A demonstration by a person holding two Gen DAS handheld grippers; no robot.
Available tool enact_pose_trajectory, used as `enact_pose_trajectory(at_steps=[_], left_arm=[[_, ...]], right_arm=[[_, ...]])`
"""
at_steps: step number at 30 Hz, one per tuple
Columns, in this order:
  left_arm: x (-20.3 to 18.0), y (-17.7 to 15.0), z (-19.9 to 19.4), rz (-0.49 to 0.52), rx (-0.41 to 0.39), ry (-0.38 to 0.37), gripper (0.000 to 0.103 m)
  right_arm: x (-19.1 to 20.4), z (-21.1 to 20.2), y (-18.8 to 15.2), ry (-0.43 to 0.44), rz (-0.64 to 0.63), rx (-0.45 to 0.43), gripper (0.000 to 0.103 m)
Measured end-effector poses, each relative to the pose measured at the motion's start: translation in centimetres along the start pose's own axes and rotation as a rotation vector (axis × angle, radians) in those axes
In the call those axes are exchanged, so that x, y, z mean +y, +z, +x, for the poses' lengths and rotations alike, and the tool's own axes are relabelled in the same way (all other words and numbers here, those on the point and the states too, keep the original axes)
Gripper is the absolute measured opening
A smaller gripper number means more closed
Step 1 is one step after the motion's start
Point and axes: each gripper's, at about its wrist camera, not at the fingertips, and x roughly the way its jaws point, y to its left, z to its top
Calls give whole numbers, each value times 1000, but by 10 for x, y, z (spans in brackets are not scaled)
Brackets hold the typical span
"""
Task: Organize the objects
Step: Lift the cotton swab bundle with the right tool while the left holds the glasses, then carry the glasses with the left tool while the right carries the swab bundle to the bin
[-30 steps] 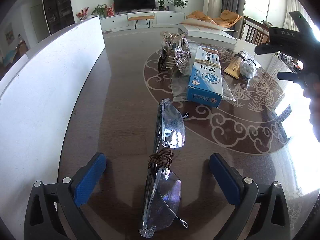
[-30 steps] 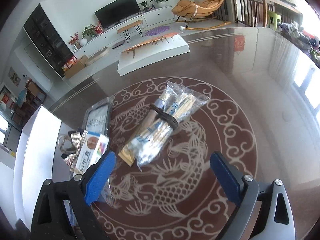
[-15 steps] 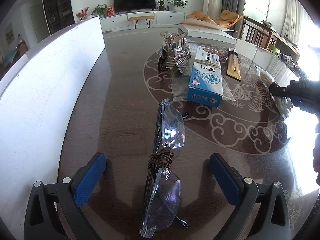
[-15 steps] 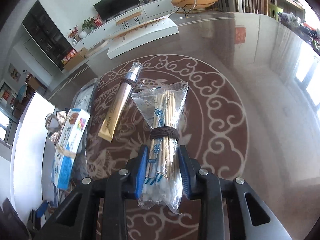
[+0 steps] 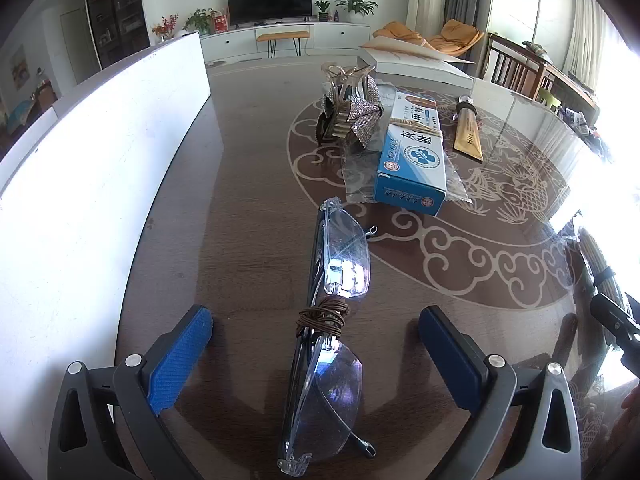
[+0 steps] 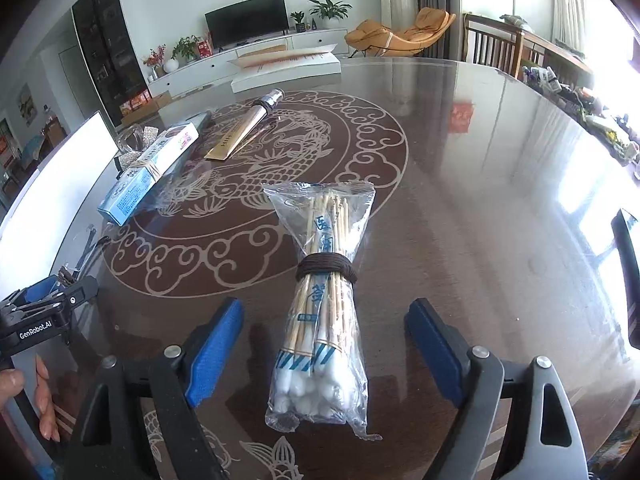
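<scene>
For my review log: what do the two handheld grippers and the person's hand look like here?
Both the left gripper and right gripper have dark grey plastic fingers with silver screws and ribbed blue pads. In the right wrist view, the left gripper's black body reads "GenRobot.AI" in white. The bare hand shows long nails; no sleeve or cables are visible.

The left tongs (image 5: 315, 354) are spread wide, the blue pads (image 5: 178, 359) far apart and level, pointing forward low over the worktop, neither pad touching anything. The right tongs (image 6: 325, 346) are likewise wide apart, both blue pads (image 6: 214, 344) clear on either side, aimed forward and slightly downward. In the right wrist view the left tongs show at the far left edge, with the person's left hand (image 6: 42, 396) wrapped around the handle, fingers curled. In the left wrist view a dark part of the right tongs shows at the right edge.
</scene>
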Motion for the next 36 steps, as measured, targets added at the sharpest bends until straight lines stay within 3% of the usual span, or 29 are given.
enact_pose_trajectory(at_steps=[4, 7, 36], left_arm=[[0, 0, 0, 0, 0, 0, 103], [0, 0, 0, 0, 0, 0, 103], [0, 0, 1, 0, -1, 0, 103]], right_arm=[[7, 5, -5, -28, -44, 19, 100], [12, 7, -7, -54, -74, 38, 103], [10, 9, -7, -58, -79, 40, 103]])
